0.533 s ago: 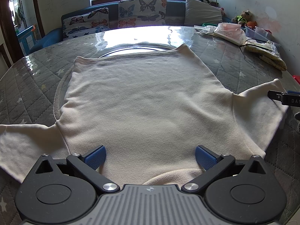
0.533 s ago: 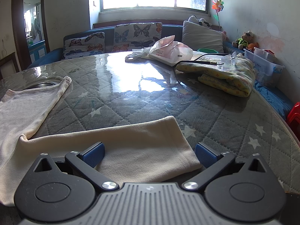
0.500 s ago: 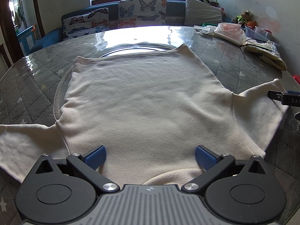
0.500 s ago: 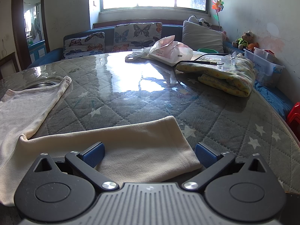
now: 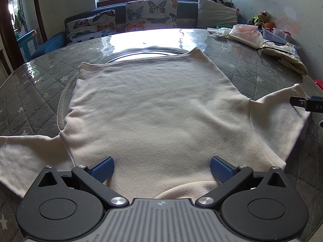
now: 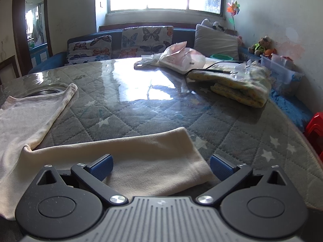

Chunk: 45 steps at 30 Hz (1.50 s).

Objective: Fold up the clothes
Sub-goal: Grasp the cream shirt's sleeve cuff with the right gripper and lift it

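Observation:
A cream T-shirt (image 5: 157, 109) lies spread flat on the quilted grey table (image 5: 30, 104), neck edge nearest me, hem toward the far side, sleeves out to both sides. My left gripper (image 5: 161, 168) is open, hovering over the collar with the blue pads wide apart. My right gripper (image 6: 160, 166) is open over the end of the shirt's right sleeve (image 6: 145, 159). The right gripper's tip also shows at the right edge of the left wrist view (image 5: 306, 103), at the sleeve end.
A folded yellow blanket (image 6: 240, 82) with a black cable, a pink-white plastic bag (image 6: 181, 60) and a clear storage box (image 6: 282, 68) sit at the table's far right. A sofa with butterfly cushions (image 6: 145, 40) runs behind the table. A red stool (image 6: 315, 129) stands at the right.

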Each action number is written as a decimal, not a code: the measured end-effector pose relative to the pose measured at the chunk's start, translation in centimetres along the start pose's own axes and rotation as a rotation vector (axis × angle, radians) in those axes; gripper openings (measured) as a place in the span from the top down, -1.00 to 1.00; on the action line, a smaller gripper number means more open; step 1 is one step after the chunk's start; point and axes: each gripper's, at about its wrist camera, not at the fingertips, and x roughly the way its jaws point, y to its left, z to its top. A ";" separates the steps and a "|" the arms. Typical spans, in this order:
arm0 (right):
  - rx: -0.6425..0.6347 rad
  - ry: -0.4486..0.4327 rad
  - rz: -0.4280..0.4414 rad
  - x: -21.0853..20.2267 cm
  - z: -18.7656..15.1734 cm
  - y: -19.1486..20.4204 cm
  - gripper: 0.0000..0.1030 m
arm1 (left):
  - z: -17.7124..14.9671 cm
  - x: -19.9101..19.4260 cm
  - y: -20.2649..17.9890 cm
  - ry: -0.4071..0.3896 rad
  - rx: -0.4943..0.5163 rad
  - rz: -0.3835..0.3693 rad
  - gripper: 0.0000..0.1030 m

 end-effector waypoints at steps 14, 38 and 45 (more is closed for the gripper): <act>0.103 0.048 -0.019 -1.5 -0.4 -2.8 -0.33 | 0.6 -0.5 -0.1 -0.002 0.005 -0.014 -1.00; 0.208 -0.154 0.131 -7.7 3.3 -2.5 0.82 | 1.0 -0.5 -5.7 -0.043 0.173 -0.094 -1.00; 0.167 -0.206 0.269 -10.3 6.1 0.7 0.82 | 1.2 -0.7 -4.8 -0.057 0.156 -0.102 -1.00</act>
